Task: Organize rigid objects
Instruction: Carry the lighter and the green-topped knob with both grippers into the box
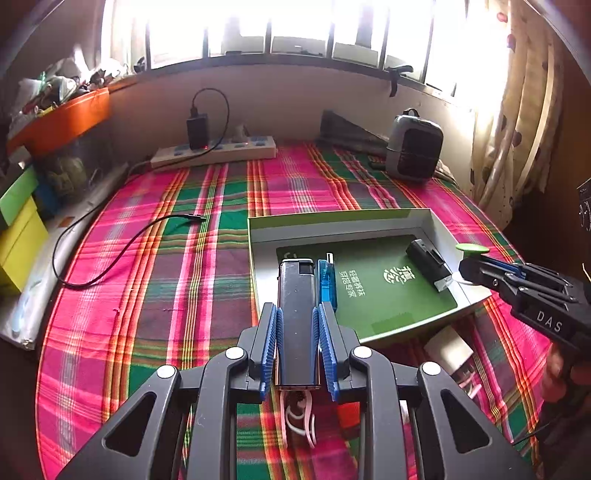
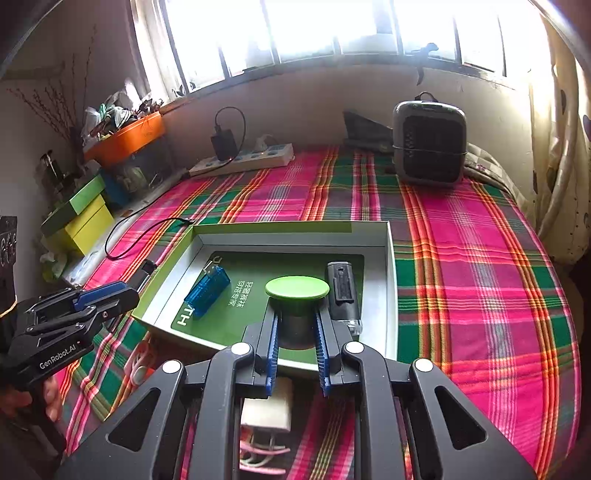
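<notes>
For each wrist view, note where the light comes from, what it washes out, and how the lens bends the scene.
Left wrist view: backlight from the window blows the panes to white; the curtain glares; the plaid cloth bulges barrel-like, corners dark. Right wrist view: the same window is overexposed, the wall below dim; the box edges bow, yet the green-capped object stays sharp.

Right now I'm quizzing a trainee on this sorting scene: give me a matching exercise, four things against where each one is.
Things:
1. silver lighter
2. green-capped container
3. blue translucent USB gadget
4. power strip

Places:
A. lying in the tray
B. on the plaid cloth by the wall
C. clamped in the right gripper
D. clamped in the left gripper

Pairs: 1-D, 2-C, 3-A, 4-B
</notes>
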The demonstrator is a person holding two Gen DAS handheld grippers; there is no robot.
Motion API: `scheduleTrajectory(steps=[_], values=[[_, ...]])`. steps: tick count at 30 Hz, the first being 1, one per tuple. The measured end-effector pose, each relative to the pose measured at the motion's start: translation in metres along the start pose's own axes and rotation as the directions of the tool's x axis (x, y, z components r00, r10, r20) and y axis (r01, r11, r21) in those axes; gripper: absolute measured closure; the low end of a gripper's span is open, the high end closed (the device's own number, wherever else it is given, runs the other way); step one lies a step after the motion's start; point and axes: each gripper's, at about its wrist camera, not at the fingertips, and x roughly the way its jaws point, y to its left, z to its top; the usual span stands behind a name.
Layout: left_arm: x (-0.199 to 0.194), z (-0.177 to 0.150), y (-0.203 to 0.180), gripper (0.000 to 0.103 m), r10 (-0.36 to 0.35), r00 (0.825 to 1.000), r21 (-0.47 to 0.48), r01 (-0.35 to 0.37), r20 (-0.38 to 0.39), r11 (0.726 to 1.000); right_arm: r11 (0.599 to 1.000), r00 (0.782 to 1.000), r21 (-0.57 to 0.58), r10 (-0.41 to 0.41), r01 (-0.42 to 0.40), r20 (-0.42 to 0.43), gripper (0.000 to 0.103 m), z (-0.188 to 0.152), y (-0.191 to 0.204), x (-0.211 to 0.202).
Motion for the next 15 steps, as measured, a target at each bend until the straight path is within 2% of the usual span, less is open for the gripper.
scheduleTrajectory(steps=[15], values=[[0.031, 0.023, 0.002, 0.081, 0.001, 1.0, 0.014, -0.001, -0.011, 1.0, 0.999, 1.0, -0.033, 0.007, -0.008, -0.03, 0.085, 0.019, 0.003, 0.034]])
